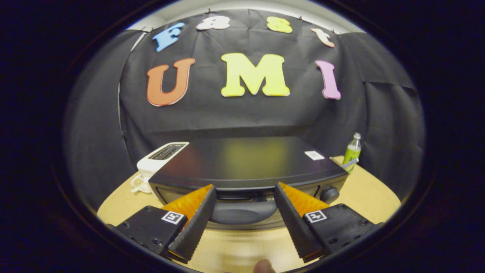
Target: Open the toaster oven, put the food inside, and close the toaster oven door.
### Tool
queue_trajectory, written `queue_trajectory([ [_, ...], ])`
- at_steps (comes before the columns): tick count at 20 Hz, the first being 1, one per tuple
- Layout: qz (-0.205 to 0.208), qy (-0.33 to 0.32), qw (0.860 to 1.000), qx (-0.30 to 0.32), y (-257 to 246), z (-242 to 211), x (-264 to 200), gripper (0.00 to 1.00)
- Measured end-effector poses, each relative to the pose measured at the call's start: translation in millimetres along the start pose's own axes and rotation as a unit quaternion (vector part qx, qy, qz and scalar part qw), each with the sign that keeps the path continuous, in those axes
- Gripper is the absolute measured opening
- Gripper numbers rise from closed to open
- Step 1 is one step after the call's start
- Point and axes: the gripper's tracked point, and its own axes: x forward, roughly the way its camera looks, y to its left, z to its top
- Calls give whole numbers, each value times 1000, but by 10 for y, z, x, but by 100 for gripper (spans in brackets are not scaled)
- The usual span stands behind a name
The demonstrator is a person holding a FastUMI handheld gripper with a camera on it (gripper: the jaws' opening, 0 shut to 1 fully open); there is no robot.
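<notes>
One toaster oven (246, 163): black, just ahead of your claw, its door handle (242, 212) sitting between the fingertips, untouched.
Claw (244, 197): yours gapes wide, gripping nothing.
One white toaster (159, 161): beyond your left finger.
One green bottle (352, 151): beyond your right finger.
Table (371, 197): tan.

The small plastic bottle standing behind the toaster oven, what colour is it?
Green, with a pale cap: the small plastic bottle shows best in the gripper view, beyond the open gripper and the black toaster oven.
</notes>
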Motion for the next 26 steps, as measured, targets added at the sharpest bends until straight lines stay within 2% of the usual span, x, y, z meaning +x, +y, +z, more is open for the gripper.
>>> queue_trajectory([
  [6, -1, -8, 1000, -1, -14, -91, -127, 100],
  [10, 15, -2, 1000, 3, -11, -310, -389, 100],
  [15, 17, 4, 1000, -8, -23, -611, -660, 100],
  [21, 23, 43, 999, -7, -37, -1191, -938, 100],
  [26, 45, 99, 993, 43, -78, -1623, -978, 92],
])
